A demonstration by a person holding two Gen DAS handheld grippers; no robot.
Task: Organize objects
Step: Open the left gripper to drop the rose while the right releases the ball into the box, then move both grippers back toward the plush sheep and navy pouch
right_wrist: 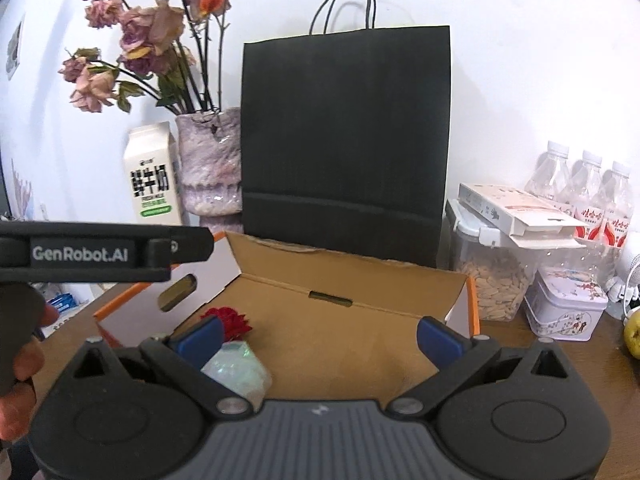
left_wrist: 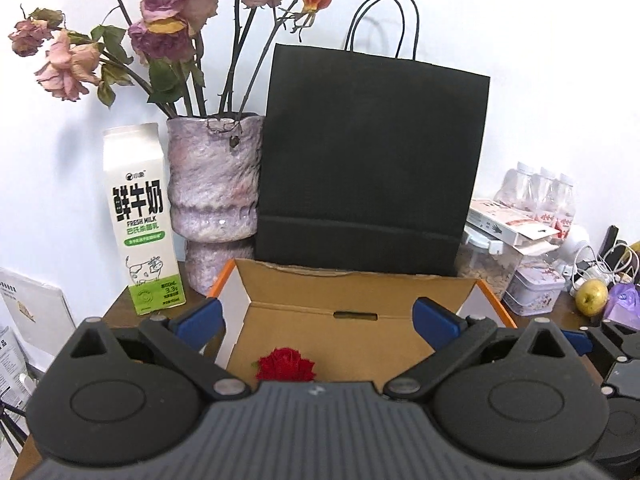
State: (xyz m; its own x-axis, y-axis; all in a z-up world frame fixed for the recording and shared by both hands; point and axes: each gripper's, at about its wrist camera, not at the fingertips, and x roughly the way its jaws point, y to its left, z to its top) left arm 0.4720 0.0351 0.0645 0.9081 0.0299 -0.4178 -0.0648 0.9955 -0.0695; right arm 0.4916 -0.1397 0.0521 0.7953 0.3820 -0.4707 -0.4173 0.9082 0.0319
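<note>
An open cardboard box (left_wrist: 360,280) with orange edges stands on the table, also in the right wrist view (right_wrist: 352,276). A red rose (left_wrist: 286,366) lies inside it near the front; in the right wrist view the rose (right_wrist: 232,320) has a pale iridescent wrap (right_wrist: 240,372) below it. My left gripper (left_wrist: 320,320) is open and empty above the box's front. My right gripper (right_wrist: 320,338) is open and empty over the box. The left gripper's body (right_wrist: 100,254) shows at the left of the right wrist view.
A black paper bag (left_wrist: 368,168) stands behind the box. A milk carton (left_wrist: 140,216) and a vase of dried roses (left_wrist: 212,192) stand at the back left. A clear container (right_wrist: 488,276), tin (right_wrist: 564,308), water bottles (right_wrist: 584,196) and a pear (left_wrist: 591,297) crowd the right.
</note>
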